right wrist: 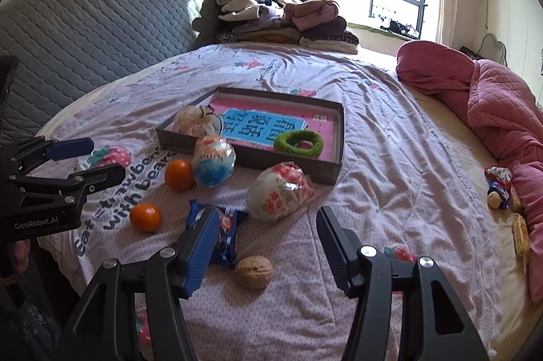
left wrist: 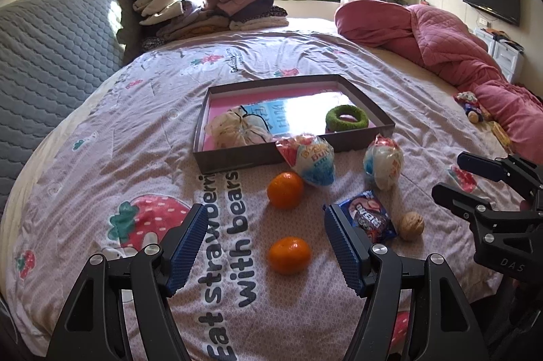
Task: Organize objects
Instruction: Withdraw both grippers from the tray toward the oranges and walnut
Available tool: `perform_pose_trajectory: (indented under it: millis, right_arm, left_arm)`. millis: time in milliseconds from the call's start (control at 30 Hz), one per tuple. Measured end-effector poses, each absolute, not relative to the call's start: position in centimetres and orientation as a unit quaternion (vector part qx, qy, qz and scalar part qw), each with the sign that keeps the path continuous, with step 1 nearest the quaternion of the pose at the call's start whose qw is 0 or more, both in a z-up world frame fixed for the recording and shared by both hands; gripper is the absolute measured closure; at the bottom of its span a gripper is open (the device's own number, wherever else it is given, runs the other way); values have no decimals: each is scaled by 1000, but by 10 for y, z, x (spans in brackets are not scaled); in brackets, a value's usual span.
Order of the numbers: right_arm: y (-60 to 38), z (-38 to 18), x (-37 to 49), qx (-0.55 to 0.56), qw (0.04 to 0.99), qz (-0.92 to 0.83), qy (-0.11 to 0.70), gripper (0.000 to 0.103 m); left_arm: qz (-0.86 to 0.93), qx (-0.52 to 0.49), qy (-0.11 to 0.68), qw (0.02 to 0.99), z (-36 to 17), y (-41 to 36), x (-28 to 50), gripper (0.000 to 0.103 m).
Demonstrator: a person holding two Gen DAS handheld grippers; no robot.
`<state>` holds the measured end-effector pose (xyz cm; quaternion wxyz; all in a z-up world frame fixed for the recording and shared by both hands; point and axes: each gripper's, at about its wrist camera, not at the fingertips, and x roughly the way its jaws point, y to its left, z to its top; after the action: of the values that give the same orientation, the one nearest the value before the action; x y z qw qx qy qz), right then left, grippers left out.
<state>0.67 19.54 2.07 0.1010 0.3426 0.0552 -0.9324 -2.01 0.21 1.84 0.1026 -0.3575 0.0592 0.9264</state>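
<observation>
Snacks and fruit lie scattered on the strawberry-print bedspread (left wrist: 142, 130) just short of a shallow grey box (left wrist: 373, 109), which looks to be where they are meant to go: a green hair scrunchie (left wrist: 346, 118) and a tied cloth pouch (left wrist: 237, 128) already lie inside it.

The left gripper (left wrist: 266, 245) points down at the bed with its jaws wide apart and nothing between the pads. One tangerine (left wrist: 289, 255) sits just ahead of the gap, a second tangerine (left wrist: 285, 190) further ahead, touching a wrapped bun (left wrist: 310, 159) that leans on the box wall. That framing suggests the nearer fruit is its target.

The right gripper (right wrist: 268, 245) is likewise spread and empty. A walnut (right wrist: 254, 271) lies between and just ahead of its fingertips, a blue snack packet (right wrist: 228, 227) partly behind its left finger, and a second wrapped bun (right wrist: 280, 191) beyond, near the box corner. The walnut seems the likely pick.

Both tools tilt downward, probably to scoop low items off soft fabric.
</observation>
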Motion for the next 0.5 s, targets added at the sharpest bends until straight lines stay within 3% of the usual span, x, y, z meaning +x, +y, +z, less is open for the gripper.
perform_pose_trajectory:
  millis: [500]
  right_arm:
    - [195, -11, 18, 379, 96, -918, 65, 44]
  left_arm:
    - [913, -381, 77, 121, -12, 8, -8, 31]
